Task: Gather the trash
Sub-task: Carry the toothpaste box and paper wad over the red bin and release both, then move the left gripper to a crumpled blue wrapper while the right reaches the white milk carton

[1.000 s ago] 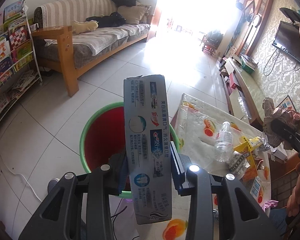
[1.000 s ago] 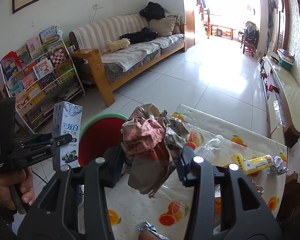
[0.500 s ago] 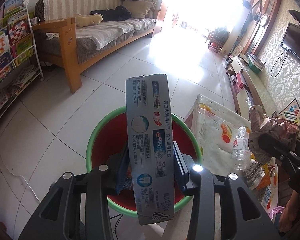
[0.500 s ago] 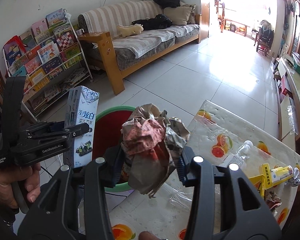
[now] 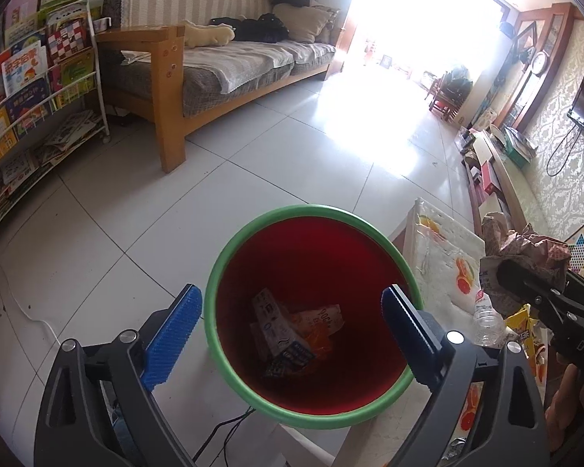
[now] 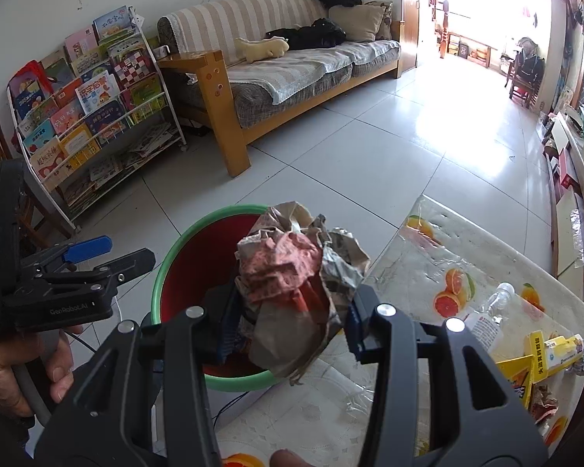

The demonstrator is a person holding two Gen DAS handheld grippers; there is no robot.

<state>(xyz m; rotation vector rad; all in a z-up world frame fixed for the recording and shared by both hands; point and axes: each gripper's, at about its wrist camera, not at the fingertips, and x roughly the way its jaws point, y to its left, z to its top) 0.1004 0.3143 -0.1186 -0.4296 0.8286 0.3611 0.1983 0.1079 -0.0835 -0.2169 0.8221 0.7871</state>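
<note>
My left gripper [image 5: 292,303] hangs over the red bin with a green rim [image 5: 253,225], its jaws opening wide and nothing between them. A toothpaste box [image 5: 282,330] lies at the bottom of the bin among other wrappers. My right gripper [image 6: 292,327] is shut on a crumpled wad of brown and red paper [image 6: 296,272], held above the near right edge of the bin [image 6: 175,249]. The left wrist view shows that wad [image 5: 525,247] at the far right. In the right wrist view the left gripper [image 6: 109,253] is at the left, a hand on its handle.
A table with a fruit-print cover [image 6: 408,268] stands right of the bin and carries a plastic bottle [image 6: 486,315], yellow boxes [image 6: 541,350] and foil scraps. A wooden sofa [image 5: 233,66] and a book rack [image 5: 31,89] line the far wall. A cable [image 5: 31,311] crosses the floor tiles.
The left gripper's jaws have spread wide and the toothpaste box has dropped into the bin. Both grippers moved closer over the bin; the right still holds the paper wad.
</note>
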